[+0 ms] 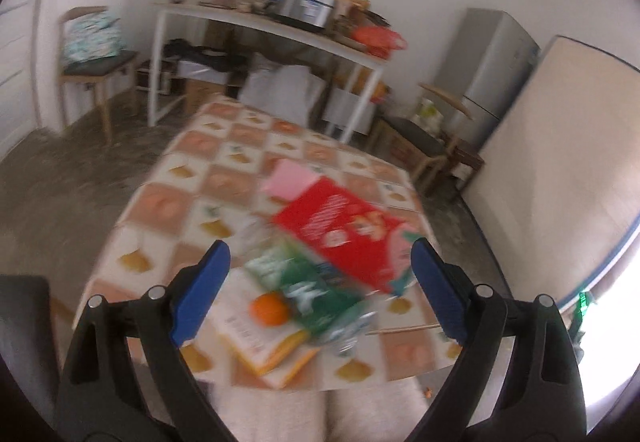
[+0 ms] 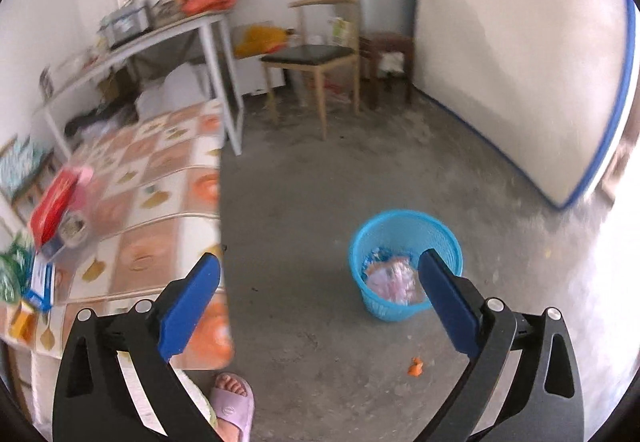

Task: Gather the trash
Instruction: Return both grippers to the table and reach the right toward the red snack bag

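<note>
My left gripper [image 1: 320, 274] is open and empty above the near end of a table with a checked cloth [image 1: 224, 162]. Below it lie a green wrapper [image 1: 308, 290], an orange [image 1: 270, 308], a crumpled clear plastic bottle [image 1: 348, 326], a red box [image 1: 352, 234], a pink paper [image 1: 290, 178] and a white and yellow booklet [image 1: 256, 338]. My right gripper [image 2: 320, 282] is open and empty above the floor. A blue mesh waste basket [image 2: 404, 266] with wrappers inside stands on the floor by its right finger. A small orange scrap [image 2: 416, 367] lies on the floor.
A white side table [image 1: 256, 22] loaded with kitchen things stands at the back wall. Wooden chairs [image 2: 316, 58] and a fridge [image 1: 484, 74] stand near it. A mattress [image 2: 520, 62] leans on the right wall. A foot in a pink slipper [image 2: 234, 402] is by the table edge.
</note>
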Available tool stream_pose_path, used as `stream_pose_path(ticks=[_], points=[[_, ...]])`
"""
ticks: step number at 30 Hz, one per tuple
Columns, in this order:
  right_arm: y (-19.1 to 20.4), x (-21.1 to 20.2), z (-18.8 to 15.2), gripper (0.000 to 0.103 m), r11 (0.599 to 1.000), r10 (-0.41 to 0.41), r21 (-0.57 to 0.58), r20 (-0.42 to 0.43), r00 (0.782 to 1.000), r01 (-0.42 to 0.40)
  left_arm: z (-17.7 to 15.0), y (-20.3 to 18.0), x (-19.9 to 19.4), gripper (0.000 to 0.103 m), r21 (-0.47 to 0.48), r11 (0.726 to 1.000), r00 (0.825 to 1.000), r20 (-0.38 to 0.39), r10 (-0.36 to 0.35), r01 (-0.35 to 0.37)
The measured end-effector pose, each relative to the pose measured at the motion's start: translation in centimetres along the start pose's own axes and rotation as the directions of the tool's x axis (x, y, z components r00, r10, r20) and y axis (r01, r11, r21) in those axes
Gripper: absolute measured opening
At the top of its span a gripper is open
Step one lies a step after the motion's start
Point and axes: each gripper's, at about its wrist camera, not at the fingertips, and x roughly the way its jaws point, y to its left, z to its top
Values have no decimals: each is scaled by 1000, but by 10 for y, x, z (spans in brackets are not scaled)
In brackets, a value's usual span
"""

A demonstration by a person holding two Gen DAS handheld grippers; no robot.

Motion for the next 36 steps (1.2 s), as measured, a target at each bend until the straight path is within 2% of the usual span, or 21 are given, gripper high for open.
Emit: stream_pose_path(ticks=[6, 9, 11, 15, 19, 21, 23, 26, 30, 32, 36], points=[[63, -29, 17, 96, 992, 87, -98, 38, 995, -83, -32, 45, 0, 88, -37, 998, 999, 7, 47, -47], [84, -42, 24, 96, 972, 224, -87, 76, 972, -217, -46, 54, 5, 88, -10, 998, 998, 7, 69, -69], [98, -45, 29, 96, 964, 265, -61, 80, 961, -260, -55, 58, 12, 88, 12, 996, 996, 9, 84, -84], [135, -24, 43, 96, 912, 410, -24, -13, 912, -410, -69, 65, 28, 88, 20, 997, 997, -5, 72, -72], [167, 15, 57, 96, 870, 492, 24, -94, 865, -492, -75, 64, 50, 88, 26, 998, 998, -20, 56, -55], [181, 41, 62, 96, 838, 545, 76, -128, 829, -540, -77, 63, 61, 88, 42, 998, 998, -26, 56, -55], [189, 66, 66, 90, 819, 574, 125, -162, 803, -560, -79, 62, 70, 88, 46, 998, 998, -35, 47, -45], [201, 97, 70, 80, 802, 596, 179, -205, 776, -569, -81, 62, 79, 88, 63, 997, 998, -41, 36, -34], [214, 123, 69, 65, 790, 613, 215, -250, 750, -574, -85, 60, 89, 88, 106, 994, 998, -45, 35, -31], [214, 128, 70, 56, 784, 620, 222, -258, 741, -579, -87, 60, 94, 88, 120, 992, 998, -52, 32, -26], [214, 128, 70, 39, 787, 617, 215, -261, 743, -578, -87, 61, 98, 88, 123, 992, 998, -56, 17, -10]])
